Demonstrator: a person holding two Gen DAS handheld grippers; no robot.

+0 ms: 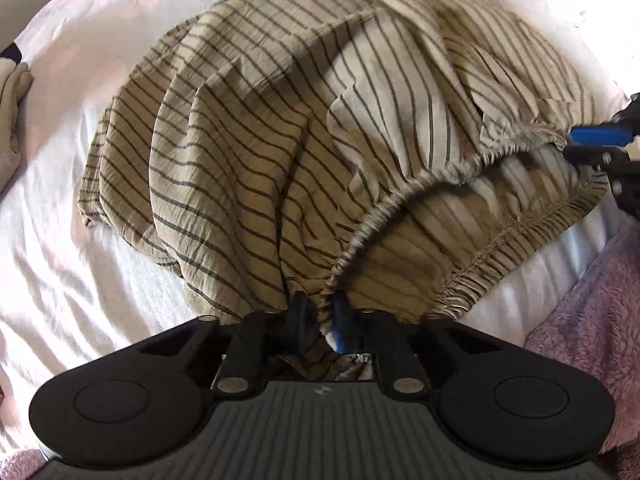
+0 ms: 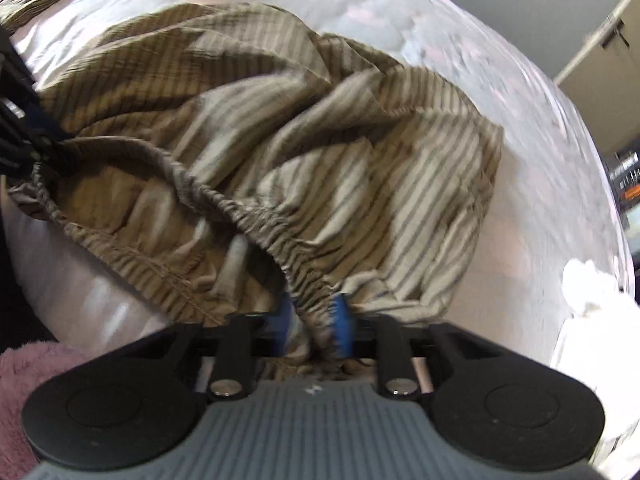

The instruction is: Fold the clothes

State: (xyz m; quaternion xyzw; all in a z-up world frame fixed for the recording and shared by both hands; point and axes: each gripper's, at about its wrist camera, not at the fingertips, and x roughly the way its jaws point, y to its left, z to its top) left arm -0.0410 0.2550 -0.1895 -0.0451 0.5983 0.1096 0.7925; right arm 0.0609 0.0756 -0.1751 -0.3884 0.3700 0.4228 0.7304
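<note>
Closest to each camera, both claws are clamping the same gathered elastic waistband (image 1: 404, 196): the left claw (image 1: 320, 320) is pinching one end of it between its blue pads, and the right claw (image 2: 314, 320) is biting the other end, bunched fabric squeezed tight between its fingers. So the striped shorts (image 1: 248, 132) are hanging from the waistband with the opening gaping between the two grips, and the rest of them is draping away over the white bed sheet (image 1: 72, 272). Judging by all the crinkles and folds, this is thin, floppy, lightweight cotton-ish stuff, so it's going to sag and twist wherever it isn't being held, and it won't take a crease without being laid down flat first. The elastic is honestly the best place to be grabbing, since it's thick and ridged and shouldn't slip out. Off to the side a fuzzy pink blanket (image 1: 592, 300) is sitting at the bed's edge, and farther back there's some pale folded clothing (image 1: 12, 96) lying well apart from the shorts. The right view is pretty motion-blurred.
</note>
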